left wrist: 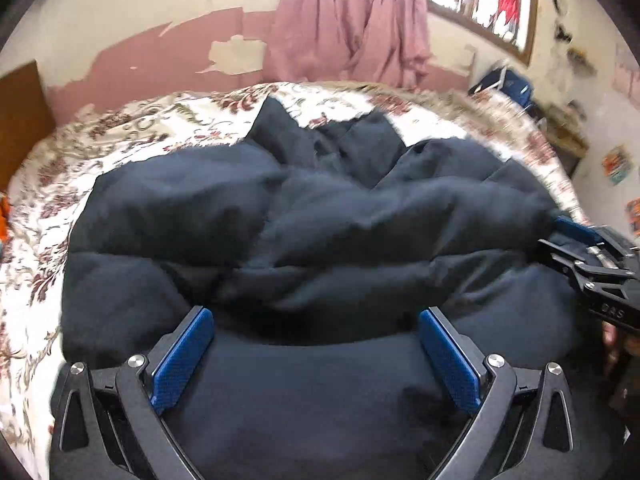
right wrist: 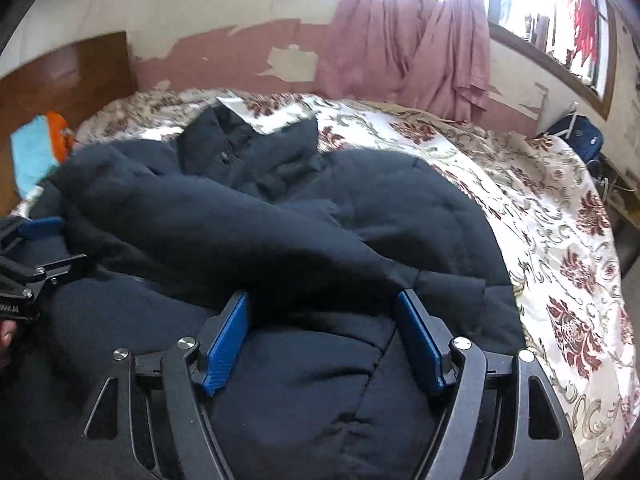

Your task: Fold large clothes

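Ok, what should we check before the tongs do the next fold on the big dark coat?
1. Left tongs open, gripping nothing: ok.
2. Right tongs open, gripping nothing: ok.
3. Coat fully on the bed: cannot tell, near edge is out of view.
4. Coat lying flat: not ok, it is bunched, with a folded flap across the middle.
5. Collar visible at the far end: ok.
6. Space on the bed beside the coat: ok, bare cover on the right.
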Available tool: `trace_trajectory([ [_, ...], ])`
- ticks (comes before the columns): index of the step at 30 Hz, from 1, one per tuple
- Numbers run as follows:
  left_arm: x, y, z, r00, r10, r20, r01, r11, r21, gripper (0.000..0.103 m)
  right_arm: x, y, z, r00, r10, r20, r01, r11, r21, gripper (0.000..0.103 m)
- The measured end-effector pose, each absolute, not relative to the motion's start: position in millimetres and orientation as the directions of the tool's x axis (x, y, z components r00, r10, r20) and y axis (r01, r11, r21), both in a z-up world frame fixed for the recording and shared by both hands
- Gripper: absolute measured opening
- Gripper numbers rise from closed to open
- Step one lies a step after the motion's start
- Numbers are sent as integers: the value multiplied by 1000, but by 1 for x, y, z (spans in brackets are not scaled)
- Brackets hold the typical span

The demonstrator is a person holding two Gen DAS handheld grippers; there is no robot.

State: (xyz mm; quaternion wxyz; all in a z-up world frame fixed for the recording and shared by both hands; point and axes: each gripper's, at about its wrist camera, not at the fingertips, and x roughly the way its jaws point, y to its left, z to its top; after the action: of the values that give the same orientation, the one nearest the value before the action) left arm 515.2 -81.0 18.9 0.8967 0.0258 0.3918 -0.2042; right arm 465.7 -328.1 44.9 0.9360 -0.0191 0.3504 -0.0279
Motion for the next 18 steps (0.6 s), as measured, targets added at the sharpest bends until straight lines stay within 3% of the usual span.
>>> trace_trajectory([
  [3,532,-62,52,629,-400,-667,387,905,-177,103,479,-334,75,776,-15,-630,30,999,13,77],
  [7,584,-61,75,652,-334,-680,323,934,-150,103,533,-333,96,758,17,-652,25,998,55,79],
  [10,633,-65,74,640,-265,-721,255,959,-126,103,580,-332,96,728,8,-686,61,995,76,79],
  [18,718,-82,58,605,-252,-755,147,968,-205,103,670,-340,58,670,85,-737,144,960,242,79],
])
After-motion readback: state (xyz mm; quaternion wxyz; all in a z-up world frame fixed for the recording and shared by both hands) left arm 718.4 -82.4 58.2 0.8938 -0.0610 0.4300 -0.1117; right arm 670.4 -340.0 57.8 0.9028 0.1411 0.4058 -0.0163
